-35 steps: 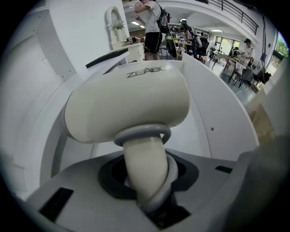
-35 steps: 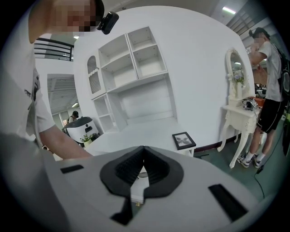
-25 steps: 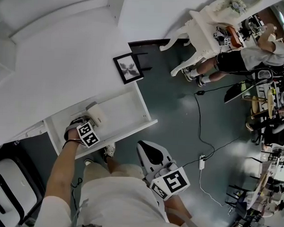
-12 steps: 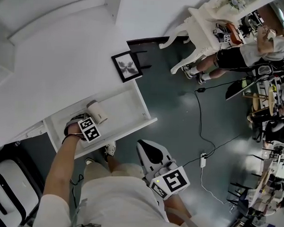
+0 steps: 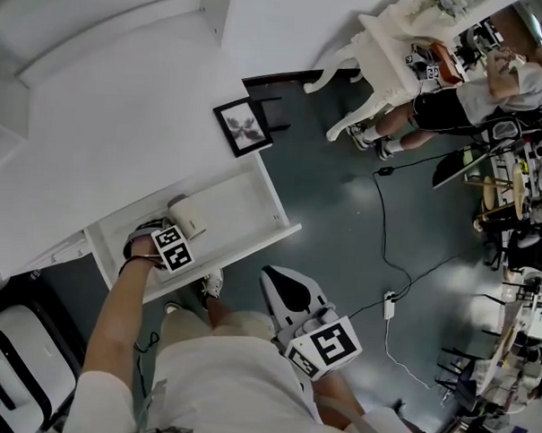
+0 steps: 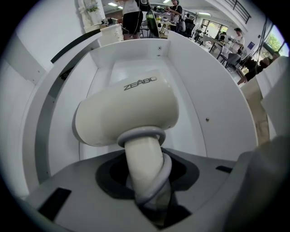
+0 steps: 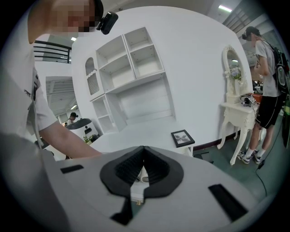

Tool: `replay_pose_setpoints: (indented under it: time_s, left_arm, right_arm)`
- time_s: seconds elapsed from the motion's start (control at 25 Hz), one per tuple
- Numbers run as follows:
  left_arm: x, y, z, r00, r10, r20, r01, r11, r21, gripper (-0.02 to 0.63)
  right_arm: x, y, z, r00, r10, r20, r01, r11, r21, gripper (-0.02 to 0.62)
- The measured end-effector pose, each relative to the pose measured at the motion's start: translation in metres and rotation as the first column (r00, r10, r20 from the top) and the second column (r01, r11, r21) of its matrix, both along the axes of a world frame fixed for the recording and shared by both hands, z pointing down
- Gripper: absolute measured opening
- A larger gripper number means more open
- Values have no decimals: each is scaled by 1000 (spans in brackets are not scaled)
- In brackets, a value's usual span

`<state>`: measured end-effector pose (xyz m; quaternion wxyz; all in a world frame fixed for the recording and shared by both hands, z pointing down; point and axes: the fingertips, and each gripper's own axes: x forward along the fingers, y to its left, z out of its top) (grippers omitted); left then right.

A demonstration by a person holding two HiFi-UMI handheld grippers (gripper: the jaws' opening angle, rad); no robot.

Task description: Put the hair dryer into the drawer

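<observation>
Head view gives us the white drawer (image 5: 249, 197) pulled open from under the white tabletop (image 5: 104, 132). Our left claw (image 5: 181, 234) points down into it near its left end. Left gripper view shows that claw (image 6: 152, 201) closed on the handle of the cream hair dryer (image 6: 129, 113), with a grey cord (image 6: 144, 134) wound round the handle where the jaws clamp it. The dryer's body hangs inside the drawer's walls (image 6: 206, 86); we cannot tell whether it touches the drawer's bottom. From above, the dryer (image 5: 188, 216) shows just beyond the claw's marker cube, between the drawer's front and back edges.

Our right claw (image 5: 290, 297) is held in front of our body, well apart from the drawer. In the right gripper view its jaws (image 7: 141, 174) stand together with nothing between them. A framed picture (image 5: 244, 127) sits at the tabletop's edge, near the drawer's right end.
</observation>
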<state>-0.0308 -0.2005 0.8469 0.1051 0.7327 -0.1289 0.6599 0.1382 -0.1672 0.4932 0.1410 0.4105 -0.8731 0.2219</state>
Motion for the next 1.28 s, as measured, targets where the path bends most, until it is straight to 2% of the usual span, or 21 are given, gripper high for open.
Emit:
replay_pose_setpoints:
  time_s: [0.16,0.8,1.28]
  left_arm:
    - [0,0,1,1000,-25,-4,25,1000,0,152]
    - [-2,2,2,999,-31,18,31,999,11,155]
    - [-4,4,2,996,-91,6,91,996,14,163]
  right_arm:
    - [1,2,1,1000,3,1,-3,1000,1,8]
    - [13,9,1,1000,18,11,-18,1000,9,8]
    - [18,20,1,1000,25,12,-25,1000,12,8]
